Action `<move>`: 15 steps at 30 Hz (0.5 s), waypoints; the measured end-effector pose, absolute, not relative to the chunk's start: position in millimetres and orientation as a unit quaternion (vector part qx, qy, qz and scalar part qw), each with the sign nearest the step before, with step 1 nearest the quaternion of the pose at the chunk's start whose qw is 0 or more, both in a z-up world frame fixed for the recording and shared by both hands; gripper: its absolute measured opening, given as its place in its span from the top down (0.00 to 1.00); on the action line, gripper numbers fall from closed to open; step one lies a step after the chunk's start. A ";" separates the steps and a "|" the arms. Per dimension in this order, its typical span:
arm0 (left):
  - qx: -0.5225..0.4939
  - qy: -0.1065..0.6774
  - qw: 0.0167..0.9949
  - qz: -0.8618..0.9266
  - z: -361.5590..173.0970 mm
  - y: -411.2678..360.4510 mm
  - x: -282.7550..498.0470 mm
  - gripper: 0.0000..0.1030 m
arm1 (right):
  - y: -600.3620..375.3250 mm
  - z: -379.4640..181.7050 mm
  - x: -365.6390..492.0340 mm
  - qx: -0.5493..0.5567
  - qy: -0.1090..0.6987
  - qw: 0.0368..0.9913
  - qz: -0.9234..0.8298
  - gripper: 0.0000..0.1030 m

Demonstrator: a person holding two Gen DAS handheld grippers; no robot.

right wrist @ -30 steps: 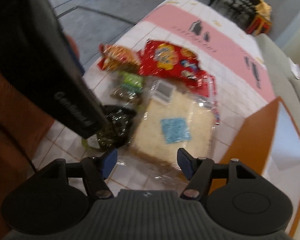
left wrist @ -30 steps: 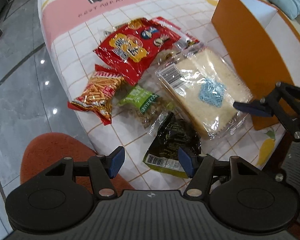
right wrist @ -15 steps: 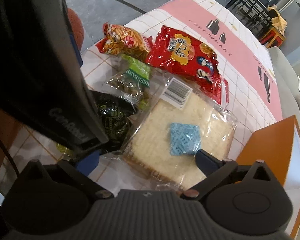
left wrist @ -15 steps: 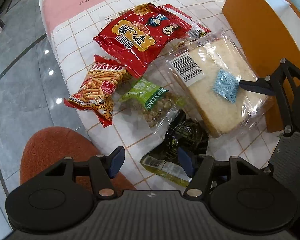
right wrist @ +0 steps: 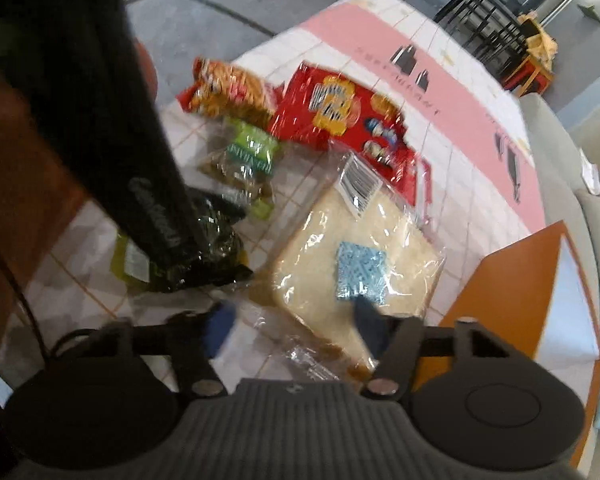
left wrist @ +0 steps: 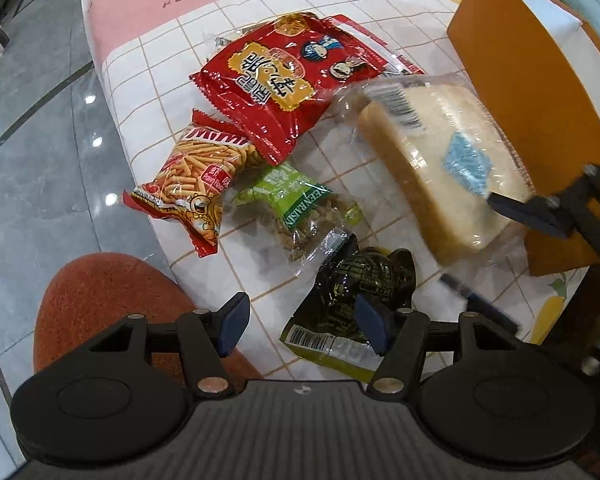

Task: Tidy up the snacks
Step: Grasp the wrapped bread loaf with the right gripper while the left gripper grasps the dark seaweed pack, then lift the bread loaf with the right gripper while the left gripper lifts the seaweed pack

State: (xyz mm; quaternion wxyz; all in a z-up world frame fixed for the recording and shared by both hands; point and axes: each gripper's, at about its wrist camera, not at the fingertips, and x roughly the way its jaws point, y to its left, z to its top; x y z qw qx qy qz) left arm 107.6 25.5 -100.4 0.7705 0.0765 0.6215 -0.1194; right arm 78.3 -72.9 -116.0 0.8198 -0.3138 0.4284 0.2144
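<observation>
The clear-wrapped bread slab (left wrist: 440, 160), barcoded with a blue sachet, was tilted up off the bench (left wrist: 148, 64) in the right tool (right wrist: 296, 326), closed on its near edge beside the orange box (left wrist: 516, 92); the left tool (left wrist: 300, 322) gaped empty over the dark packet (left wrist: 364, 276).

In the right wrist view we see the left gripper's dark body (right wrist: 112, 128) covering the left part and hiding much of the black-green snack bag (right wrist: 204, 256). This view is blurred, so we cannot read the red snack bag (right wrist: 340, 120). The orange box (left wrist: 532, 92) is cut by the right edge. We cannot tell if the right gripper (right wrist: 296, 326) really presses the bread pack (right wrist: 360, 252).
</observation>
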 end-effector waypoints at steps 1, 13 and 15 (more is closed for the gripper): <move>0.074 0.622 0.770 -0.118 -100.8 26.4 108.3 0.30 | -73.1 -112.0 75.5 -0.313 0.425 0.823 0.211 0.59; 0.083 0.609 0.778 -0.132 -95.8 19.9 100.7 0.30 | -122.6 -32.0 60.0 -0.082 0.381 0.906 0.167 0.81; 0.086 0.609 0.777 -0.136 -96.1 17.4 98.7 0.30 | -137.6 -21.6 53.9 -0.019 0.394 0.905 0.161 0.83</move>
